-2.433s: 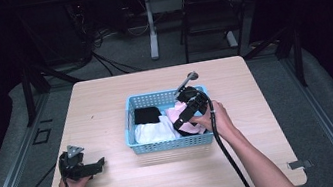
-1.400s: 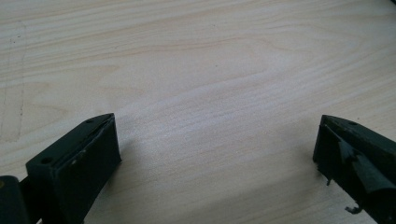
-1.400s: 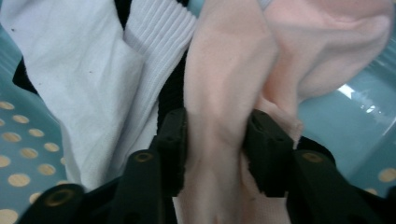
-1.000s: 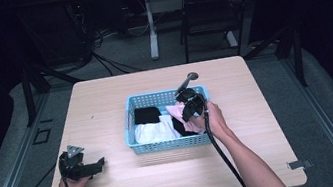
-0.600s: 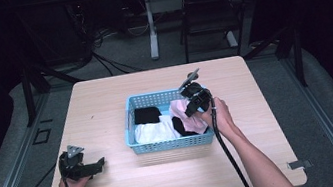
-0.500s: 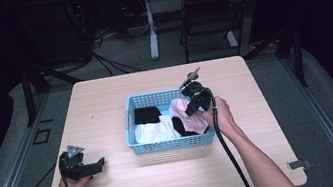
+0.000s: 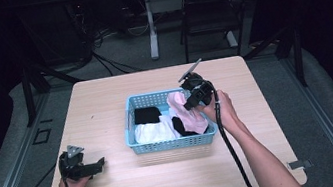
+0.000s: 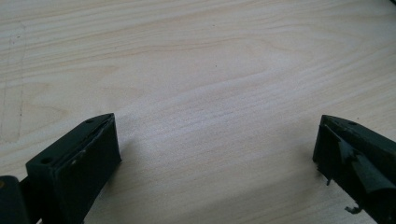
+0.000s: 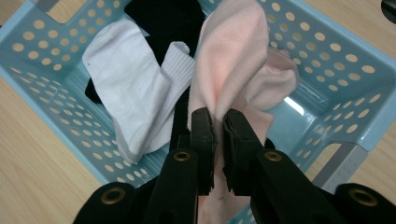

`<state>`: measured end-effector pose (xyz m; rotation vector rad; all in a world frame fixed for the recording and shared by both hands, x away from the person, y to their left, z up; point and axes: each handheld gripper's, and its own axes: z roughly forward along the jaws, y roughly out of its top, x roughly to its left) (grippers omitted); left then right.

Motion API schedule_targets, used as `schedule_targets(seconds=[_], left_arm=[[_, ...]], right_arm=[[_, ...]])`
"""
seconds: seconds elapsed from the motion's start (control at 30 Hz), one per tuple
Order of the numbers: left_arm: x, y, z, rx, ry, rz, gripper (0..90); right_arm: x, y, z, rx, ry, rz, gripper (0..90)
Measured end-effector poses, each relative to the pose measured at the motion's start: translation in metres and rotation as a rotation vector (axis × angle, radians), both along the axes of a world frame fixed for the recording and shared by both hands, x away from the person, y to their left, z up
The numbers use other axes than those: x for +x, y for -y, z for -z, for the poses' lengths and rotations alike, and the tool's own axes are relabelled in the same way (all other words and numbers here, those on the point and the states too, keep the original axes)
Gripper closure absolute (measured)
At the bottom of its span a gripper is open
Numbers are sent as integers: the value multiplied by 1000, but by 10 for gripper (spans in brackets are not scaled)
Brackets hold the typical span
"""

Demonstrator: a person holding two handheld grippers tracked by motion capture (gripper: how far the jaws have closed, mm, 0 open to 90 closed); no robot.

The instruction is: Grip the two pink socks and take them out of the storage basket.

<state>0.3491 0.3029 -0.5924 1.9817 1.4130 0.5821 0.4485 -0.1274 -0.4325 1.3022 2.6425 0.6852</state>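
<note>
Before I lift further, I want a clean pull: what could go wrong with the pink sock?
The right gripper pinches only a fold of the pink sock, so it may slip out. The sock's lower part lies against the white sock and black sock, which might drag along. The light blue basket could shift.

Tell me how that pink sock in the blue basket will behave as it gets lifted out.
Probably floppy: the pink sock folds and drapes from the right tool pinching it. Likely light, since a small pinch of cloth holds it. It may drag the white sock lying against it, or brush the basket wall.
</note>
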Motion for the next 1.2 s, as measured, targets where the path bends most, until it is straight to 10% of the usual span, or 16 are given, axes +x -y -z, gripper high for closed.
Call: schedule_targets(seconds=[1.2], left_arm=[[0, 0, 0, 0, 1, -1, 6]], right_arm=[[-28, 42, -52, -2, 39, -3, 830]])
